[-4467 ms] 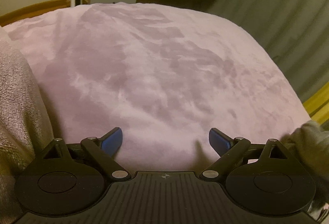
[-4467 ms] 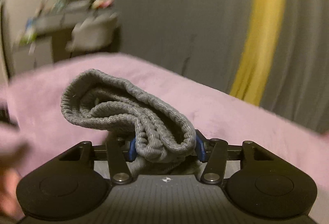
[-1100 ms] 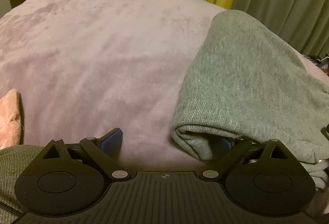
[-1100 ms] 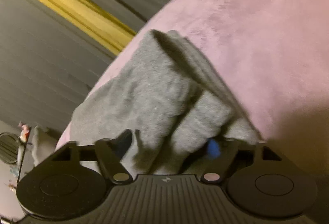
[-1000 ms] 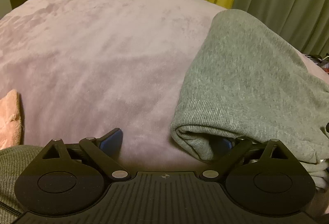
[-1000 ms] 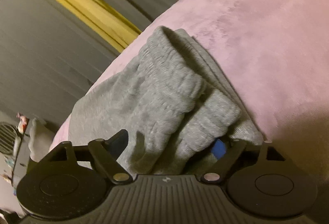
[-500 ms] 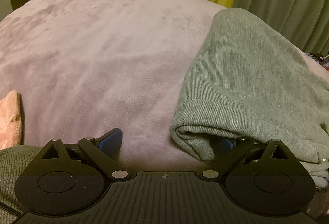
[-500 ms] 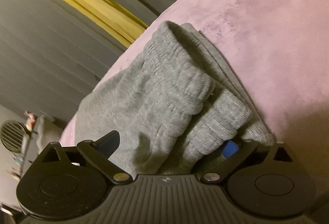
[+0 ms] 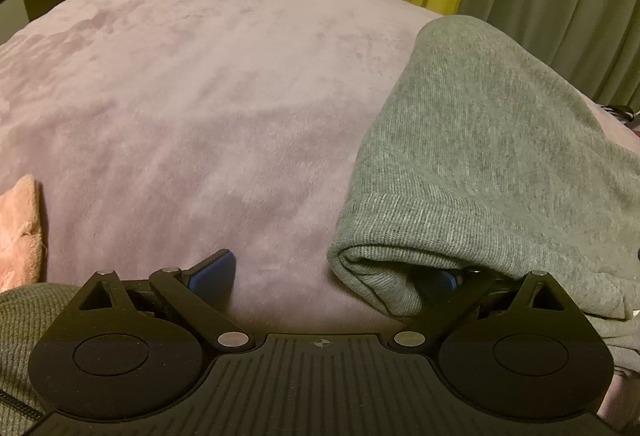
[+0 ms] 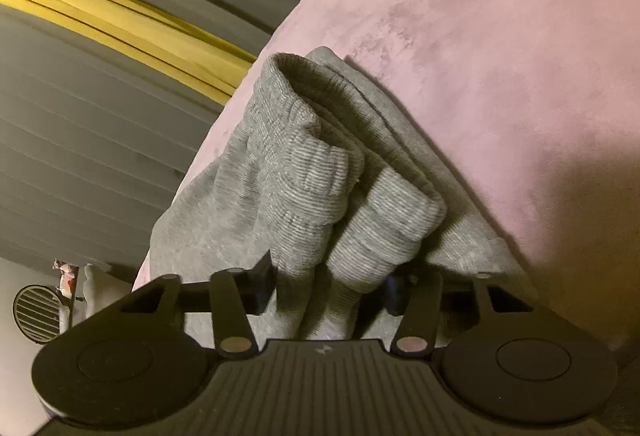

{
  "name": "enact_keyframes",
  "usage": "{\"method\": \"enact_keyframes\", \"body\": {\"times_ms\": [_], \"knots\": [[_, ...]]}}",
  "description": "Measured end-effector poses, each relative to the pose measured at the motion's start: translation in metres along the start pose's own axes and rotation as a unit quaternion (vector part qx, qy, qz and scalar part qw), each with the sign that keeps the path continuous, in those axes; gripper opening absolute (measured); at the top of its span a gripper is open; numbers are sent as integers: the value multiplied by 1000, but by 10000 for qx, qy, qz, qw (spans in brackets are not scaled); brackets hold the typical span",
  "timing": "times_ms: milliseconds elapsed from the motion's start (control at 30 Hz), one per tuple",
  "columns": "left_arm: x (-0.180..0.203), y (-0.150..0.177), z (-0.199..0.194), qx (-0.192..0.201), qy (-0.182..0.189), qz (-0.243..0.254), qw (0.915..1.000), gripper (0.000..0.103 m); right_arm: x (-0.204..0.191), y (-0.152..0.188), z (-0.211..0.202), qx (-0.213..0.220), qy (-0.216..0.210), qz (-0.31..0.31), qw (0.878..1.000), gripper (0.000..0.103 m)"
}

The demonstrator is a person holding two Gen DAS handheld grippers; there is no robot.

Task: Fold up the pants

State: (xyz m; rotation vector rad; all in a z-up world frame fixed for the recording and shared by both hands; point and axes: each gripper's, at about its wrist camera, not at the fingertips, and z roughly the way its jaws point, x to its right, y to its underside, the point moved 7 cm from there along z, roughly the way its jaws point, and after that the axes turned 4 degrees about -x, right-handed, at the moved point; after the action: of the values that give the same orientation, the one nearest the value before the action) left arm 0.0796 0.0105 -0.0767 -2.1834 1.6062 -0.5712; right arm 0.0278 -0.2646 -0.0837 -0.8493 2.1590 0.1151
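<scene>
Pants (image 9: 496, 140) lie folded on the pink blanket (image 9: 200, 96); the left gripper (image 9: 332, 272) stands wide apart, one finger tucked under their ribbed edge. From the right wrist, the right gripper (image 10: 328, 282) has just been closing, its jaws around the bunched cuffs (image 10: 320, 188).

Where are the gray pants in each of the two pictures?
Left wrist view: the gray pants lie on the right side, their folded edge over the left gripper's right finger.
Right wrist view: the gray pants fill the middle, ribbed cuffs bunched between the right gripper's fingers, whose jaws have just been closing.
Shared landmark: the pink blanket under the pants.
</scene>
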Motion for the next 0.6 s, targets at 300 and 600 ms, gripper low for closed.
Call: {"method": "enact_keyframes", "body": {"times_ms": [300, 600], "knots": [[-5, -2, -5, 83, 32, -79, 9999, 100, -42, -1, -21, 284, 405, -876, 9949, 33], [-12, -8, -13, 307, 102, -236, 9992, 100, -50, -6, -58, 637, 4, -771, 9950, 32]]}}
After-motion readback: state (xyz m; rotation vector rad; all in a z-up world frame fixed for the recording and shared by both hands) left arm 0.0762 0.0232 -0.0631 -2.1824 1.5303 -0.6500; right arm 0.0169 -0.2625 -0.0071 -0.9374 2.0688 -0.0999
